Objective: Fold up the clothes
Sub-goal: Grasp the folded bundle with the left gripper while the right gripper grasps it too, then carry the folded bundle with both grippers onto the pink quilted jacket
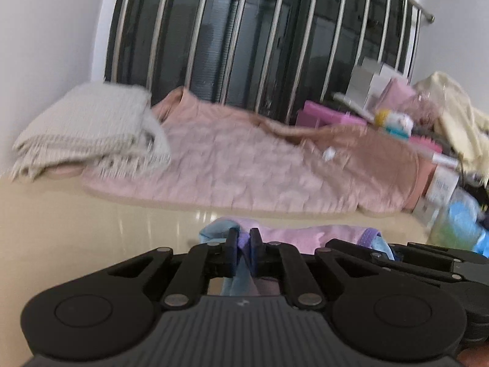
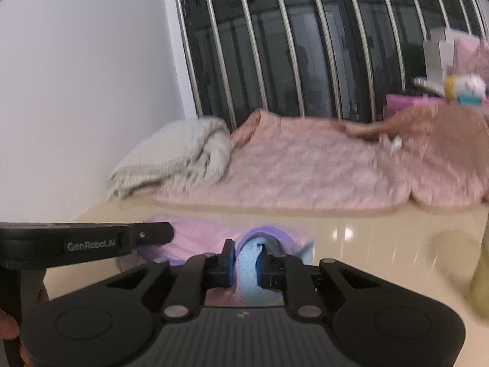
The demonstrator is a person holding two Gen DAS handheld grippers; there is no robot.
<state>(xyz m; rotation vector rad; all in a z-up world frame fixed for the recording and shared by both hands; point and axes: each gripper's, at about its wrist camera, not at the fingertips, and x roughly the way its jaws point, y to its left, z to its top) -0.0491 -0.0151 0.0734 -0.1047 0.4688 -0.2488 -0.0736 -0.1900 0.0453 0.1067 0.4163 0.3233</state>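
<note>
Pink garment (image 1: 293, 238) pinched between both jaws

- The left gripper (image 1: 243, 246) points toward 12 o'clock, its 2 blue-padded fingers (image 1: 233, 244) drawn nearly together and pinching a fold of cloth.
- The right gripper (image 2: 246, 258) also points toward 12 o'clock, its fingers (image 2: 228, 260) clamped on cloth with a slightly wider gap.
- In the right wrist view, the left gripper's black body enters from 9 o'clock, close beside the right one.
</note>
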